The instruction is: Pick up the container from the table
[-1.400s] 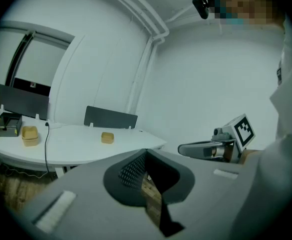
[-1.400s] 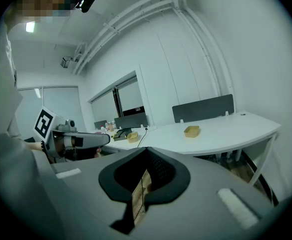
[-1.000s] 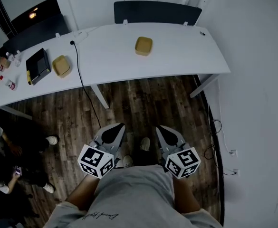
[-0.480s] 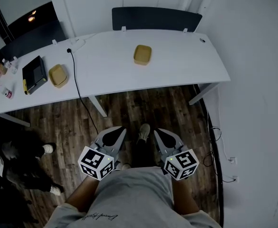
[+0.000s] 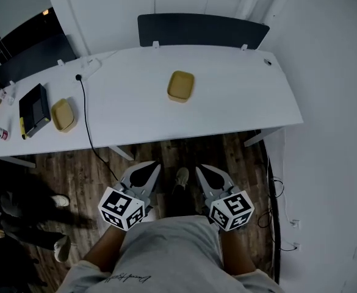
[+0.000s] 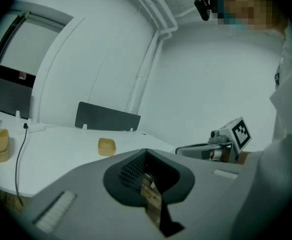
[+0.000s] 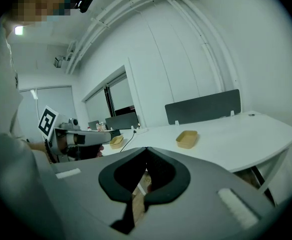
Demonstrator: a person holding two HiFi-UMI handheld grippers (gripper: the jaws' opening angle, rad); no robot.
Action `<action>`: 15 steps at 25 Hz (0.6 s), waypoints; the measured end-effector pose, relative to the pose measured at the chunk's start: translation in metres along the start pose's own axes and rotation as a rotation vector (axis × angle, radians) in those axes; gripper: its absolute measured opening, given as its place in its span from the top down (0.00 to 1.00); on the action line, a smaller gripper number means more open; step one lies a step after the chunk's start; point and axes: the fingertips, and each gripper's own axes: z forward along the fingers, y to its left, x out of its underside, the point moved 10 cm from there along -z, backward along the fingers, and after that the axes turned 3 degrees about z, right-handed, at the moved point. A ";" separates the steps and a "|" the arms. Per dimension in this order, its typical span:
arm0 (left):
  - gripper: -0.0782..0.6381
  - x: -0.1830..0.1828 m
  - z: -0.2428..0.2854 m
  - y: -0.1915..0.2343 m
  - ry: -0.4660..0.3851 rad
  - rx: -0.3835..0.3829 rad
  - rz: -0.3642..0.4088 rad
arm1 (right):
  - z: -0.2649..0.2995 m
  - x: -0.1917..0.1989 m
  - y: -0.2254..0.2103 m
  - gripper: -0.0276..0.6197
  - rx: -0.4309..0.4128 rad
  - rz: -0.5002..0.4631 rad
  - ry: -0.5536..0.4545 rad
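The container (image 5: 181, 86) sits untouched on the table (image 5: 245, 96). The left gripper (image 5: 147, 170) and right gripper (image 5: 206, 172) are closed, empty and well short of it, so the pickup is not yet begun.

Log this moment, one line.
phase: pre-grasp | left gripper: shut, empty | right gripper: shut, empty | centre container: on table, untouched

Tan, shallow open container (image 5: 181, 86) sits upright, seemingly empty, near the white table's (image 5: 239, 99) middle
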 end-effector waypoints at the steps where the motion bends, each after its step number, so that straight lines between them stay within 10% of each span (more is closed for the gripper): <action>1: 0.89 -0.005 0.013 0.005 0.000 -0.003 -0.003 | 0.008 -0.007 -0.011 0.93 -0.002 0.000 0.006; 15: 0.89 -0.063 0.151 0.067 -0.005 -0.072 -0.019 | 0.103 -0.093 -0.137 0.93 -0.054 -0.003 0.051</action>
